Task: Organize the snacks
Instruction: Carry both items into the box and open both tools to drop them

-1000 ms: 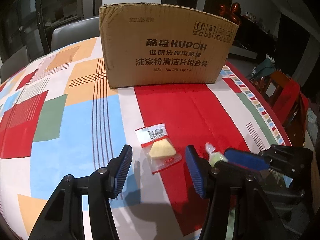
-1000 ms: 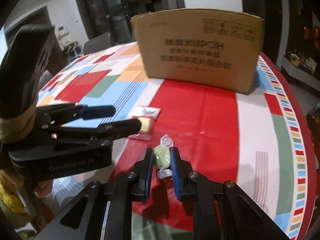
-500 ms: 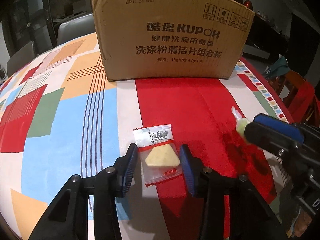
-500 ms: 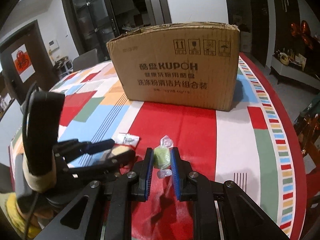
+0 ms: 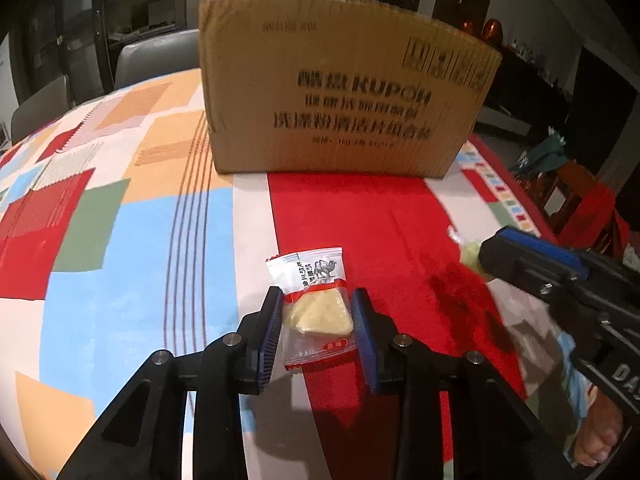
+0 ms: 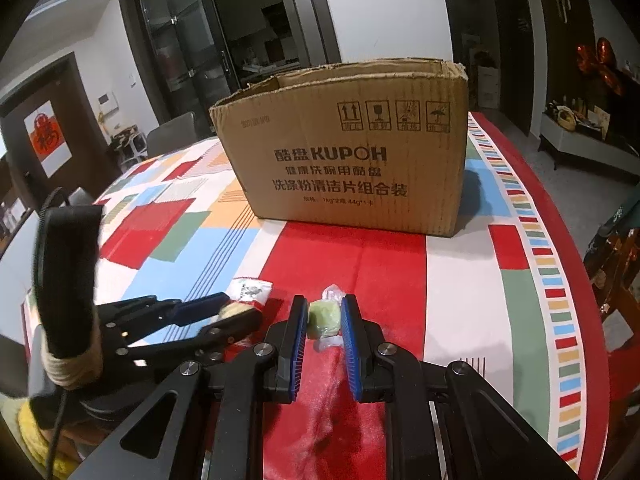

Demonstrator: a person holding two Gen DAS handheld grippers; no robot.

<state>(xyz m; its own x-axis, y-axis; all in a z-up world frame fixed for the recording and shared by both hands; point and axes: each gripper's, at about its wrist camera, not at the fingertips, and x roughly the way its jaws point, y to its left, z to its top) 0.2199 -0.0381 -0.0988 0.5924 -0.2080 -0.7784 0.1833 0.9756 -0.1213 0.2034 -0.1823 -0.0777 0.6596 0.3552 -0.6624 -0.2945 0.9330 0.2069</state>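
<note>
Cardboard box (image 5: 344, 92): upper centre of both views, standing on the tablecloth (image 5: 120, 240), behind everything else.
Cheese snack packet (image 5: 316, 304): lower centre of left wrist view, in front of the box, between the left gripper (image 5: 318, 330) pads.
Wrapped candy (image 6: 324, 320): lower centre of right wrist view, between the right gripper (image 6: 324, 344) pads.
Grippers: left gripper lies left of the right gripper, near it.
Chairs (image 5: 156, 56): upper left, behind the table.

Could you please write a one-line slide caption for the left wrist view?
Left gripper, jaws just closing, pinches a clear-wrapped triangular yellow snack on the colourful patchwork tablecloth before a brown cardboard box.
</note>
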